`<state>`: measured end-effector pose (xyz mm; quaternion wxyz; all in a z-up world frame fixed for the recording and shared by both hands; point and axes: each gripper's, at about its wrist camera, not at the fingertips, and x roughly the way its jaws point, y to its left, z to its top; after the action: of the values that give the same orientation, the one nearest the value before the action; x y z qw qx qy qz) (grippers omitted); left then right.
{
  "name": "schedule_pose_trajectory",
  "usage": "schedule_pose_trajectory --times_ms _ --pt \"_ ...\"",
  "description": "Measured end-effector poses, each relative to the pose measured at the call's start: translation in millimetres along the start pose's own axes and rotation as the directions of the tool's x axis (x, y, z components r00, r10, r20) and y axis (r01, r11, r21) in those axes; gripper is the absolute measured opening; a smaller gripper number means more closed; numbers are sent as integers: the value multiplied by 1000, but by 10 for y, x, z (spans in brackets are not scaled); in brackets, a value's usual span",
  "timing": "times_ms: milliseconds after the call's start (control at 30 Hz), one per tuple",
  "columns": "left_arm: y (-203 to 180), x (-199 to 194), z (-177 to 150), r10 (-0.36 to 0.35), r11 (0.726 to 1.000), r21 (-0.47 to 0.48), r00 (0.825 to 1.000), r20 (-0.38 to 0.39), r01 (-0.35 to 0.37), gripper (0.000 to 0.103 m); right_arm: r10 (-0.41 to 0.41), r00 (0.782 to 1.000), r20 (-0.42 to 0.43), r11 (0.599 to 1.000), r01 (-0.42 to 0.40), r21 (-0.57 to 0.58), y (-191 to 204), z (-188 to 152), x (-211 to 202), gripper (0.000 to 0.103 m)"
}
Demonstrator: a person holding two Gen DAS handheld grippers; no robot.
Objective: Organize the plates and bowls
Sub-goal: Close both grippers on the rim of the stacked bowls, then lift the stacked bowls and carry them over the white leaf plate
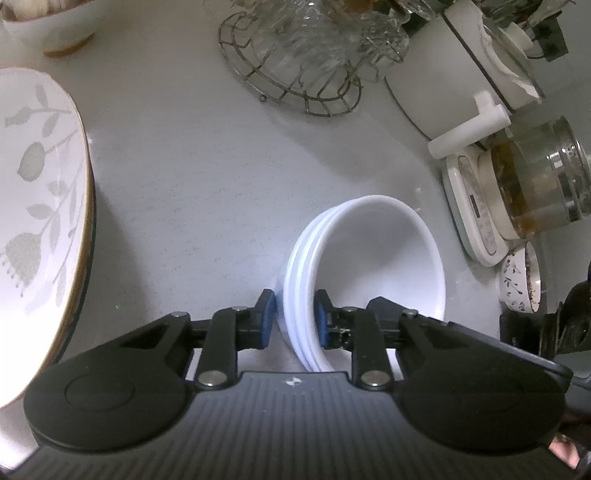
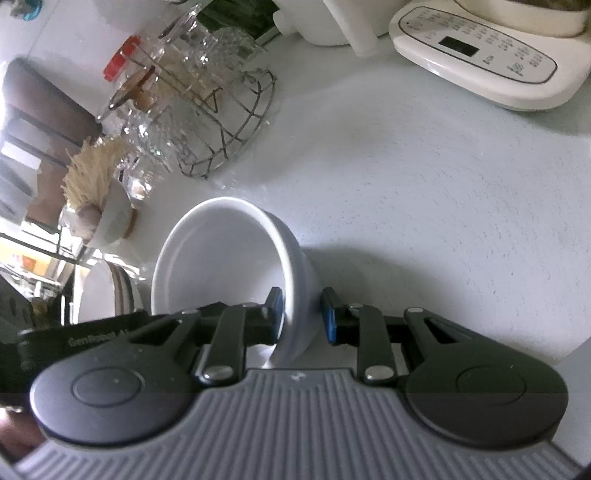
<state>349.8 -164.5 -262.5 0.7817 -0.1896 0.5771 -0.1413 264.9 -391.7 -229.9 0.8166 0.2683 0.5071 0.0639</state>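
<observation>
Left claw [image 1: 294, 320] clenched on stacked white bowls' [image 1: 365, 254] rims, right claw [image 2: 303, 314] gripping white bowl [image 2: 225, 258] wall

A pale grey speckled countertop [image 1: 177, 177] carries everything, and a stack of white bowls [image 1: 369, 266] sits low and right of centre in the left wrist view, with a floral plate [image 1: 37, 206] at the left edge. At the top centre stands a wire rack [image 1: 295, 88] holding glassware, with a white footed bowl [image 1: 51, 26] in the upper left corner. On the right edge are a white appliance [image 1: 443, 74], a cream base [image 1: 476, 218] carrying a glass kettle [image 1: 543, 177], and a small patterned cup [image 1: 521, 277].
</observation>
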Motion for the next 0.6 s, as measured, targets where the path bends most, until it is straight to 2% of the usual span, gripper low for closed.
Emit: schedule_pose_trajectory --times_ms 333,600 --pt "-32 -88 -2 6 1000 11 1000 16 -6 25 5 1000 -20 1000 -5 -24 37 70 -32 25" --pt "-175 -482 58 1 999 46 999 43 -3 25 0 1000 2 999 0 -33 268 114 -347 25"
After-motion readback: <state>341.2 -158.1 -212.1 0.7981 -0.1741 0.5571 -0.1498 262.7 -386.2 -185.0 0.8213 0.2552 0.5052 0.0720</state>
